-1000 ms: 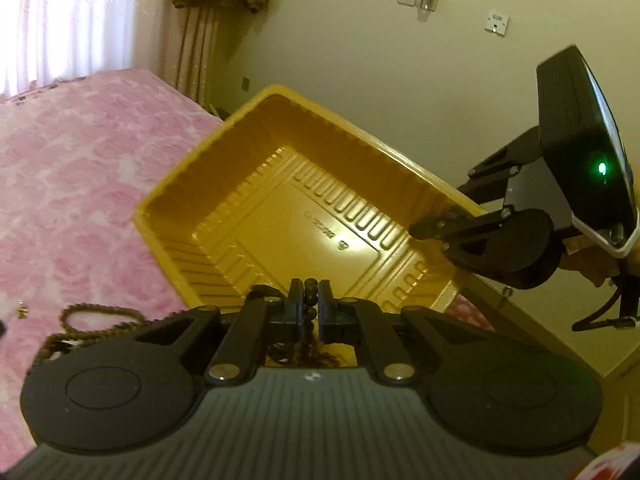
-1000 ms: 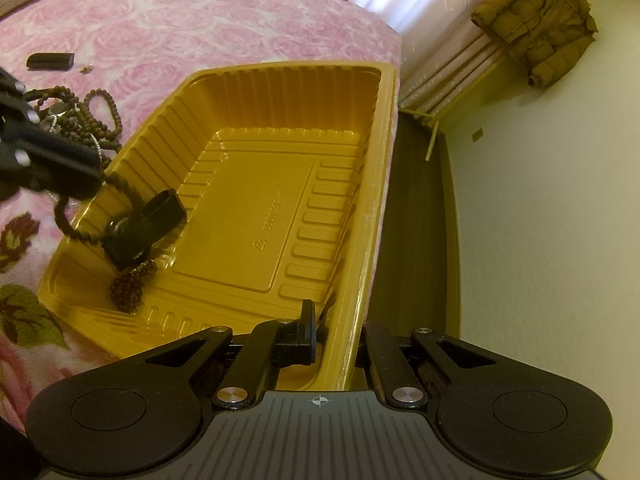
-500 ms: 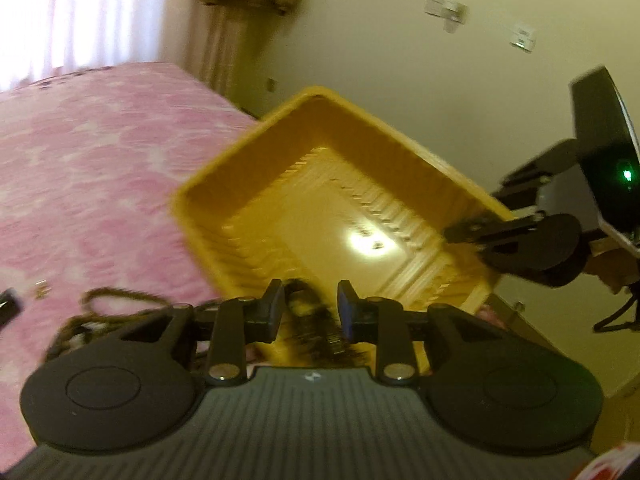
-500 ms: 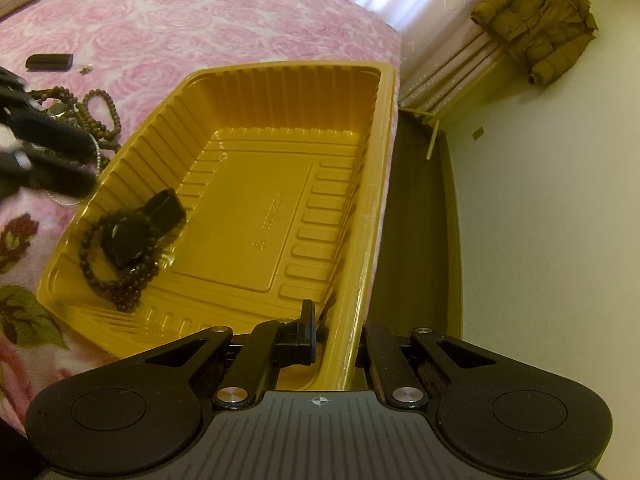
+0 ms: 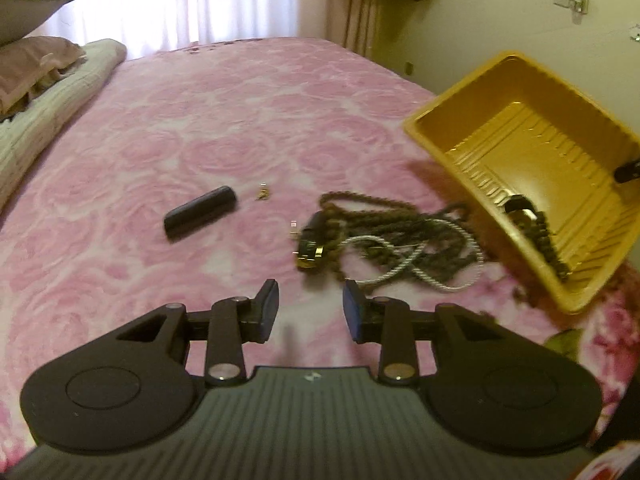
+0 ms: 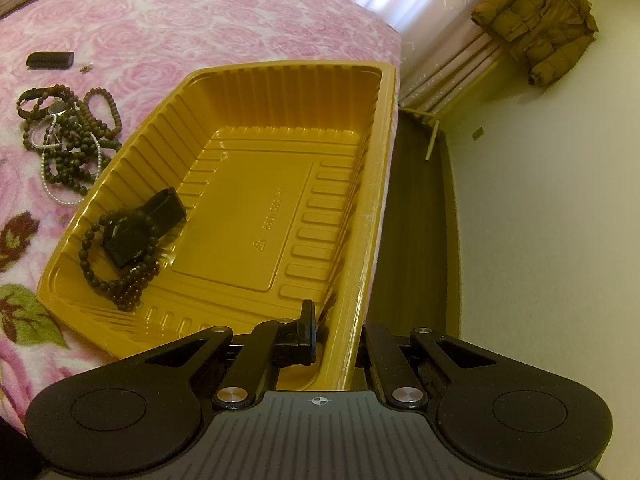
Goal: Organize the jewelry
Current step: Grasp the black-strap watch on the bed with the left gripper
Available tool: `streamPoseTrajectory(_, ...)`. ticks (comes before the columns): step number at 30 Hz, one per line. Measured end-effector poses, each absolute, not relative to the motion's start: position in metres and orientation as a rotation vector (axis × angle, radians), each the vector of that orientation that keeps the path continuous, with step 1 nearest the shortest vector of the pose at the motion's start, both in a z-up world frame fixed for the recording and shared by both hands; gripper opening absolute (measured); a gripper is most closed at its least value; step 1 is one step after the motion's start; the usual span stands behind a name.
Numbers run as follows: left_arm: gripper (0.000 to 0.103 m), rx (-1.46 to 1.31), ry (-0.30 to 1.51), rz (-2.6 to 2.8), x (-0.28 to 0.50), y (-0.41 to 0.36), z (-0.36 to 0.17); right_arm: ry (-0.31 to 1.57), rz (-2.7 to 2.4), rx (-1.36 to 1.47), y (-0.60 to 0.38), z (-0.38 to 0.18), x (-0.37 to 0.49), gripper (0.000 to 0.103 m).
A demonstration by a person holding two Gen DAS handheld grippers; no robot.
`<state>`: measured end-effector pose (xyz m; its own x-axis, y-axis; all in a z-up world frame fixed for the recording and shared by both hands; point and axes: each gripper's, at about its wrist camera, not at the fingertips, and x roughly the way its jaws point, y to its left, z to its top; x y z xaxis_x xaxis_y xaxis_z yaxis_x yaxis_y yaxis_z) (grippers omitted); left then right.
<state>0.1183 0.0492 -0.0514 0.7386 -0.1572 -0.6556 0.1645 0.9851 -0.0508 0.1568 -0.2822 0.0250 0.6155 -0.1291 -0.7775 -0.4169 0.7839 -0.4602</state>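
A yellow plastic tray (image 6: 360,168) (image 5: 472,148) rests on the pink bed, and my right gripper (image 6: 338,328) is shut on its near wall. Inside, near the left corner, lie a dark bead bracelet (image 6: 128,280) and a black watch (image 6: 136,228). A tangle of brown bead strings (image 5: 400,232) (image 6: 76,136), a white pearl strand (image 5: 404,268) and a gold-cased watch (image 5: 310,246) lies on the bedspread left of the tray. My left gripper (image 5: 311,308) hovers just short of that pile, its jaws opening with nothing between them.
A black oblong case (image 5: 200,212) (image 6: 50,60) and a tiny gold earring (image 5: 262,192) lie farther out on the pink rose bedspread (image 5: 200,120). Pillows (image 5: 32,64) sit at the far left. A brown coat (image 6: 536,20) hangs by the curtain; the bed edge drops beside the tray.
My left gripper let the bead bracelet go into the tray, opened, and swung left and down to the jewelry pile on the bed. The right gripper kept still on the tray wall.
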Motion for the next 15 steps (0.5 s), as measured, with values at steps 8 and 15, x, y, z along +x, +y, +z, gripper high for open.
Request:
streamPoseTrajectory(8, 0.029, 0.095, 0.707, -0.191, 0.143, 0.037, -0.06, 0.91, 0.179, -0.675, -0.284, 0.025, 0.157, 0.004)
streamPoseTrajectory(15, 0.015, 0.138, 0.715, -0.192, 0.159, 0.034, -0.066, 0.913, 0.176, -0.678, -0.282, 0.023, 0.157, 0.004)
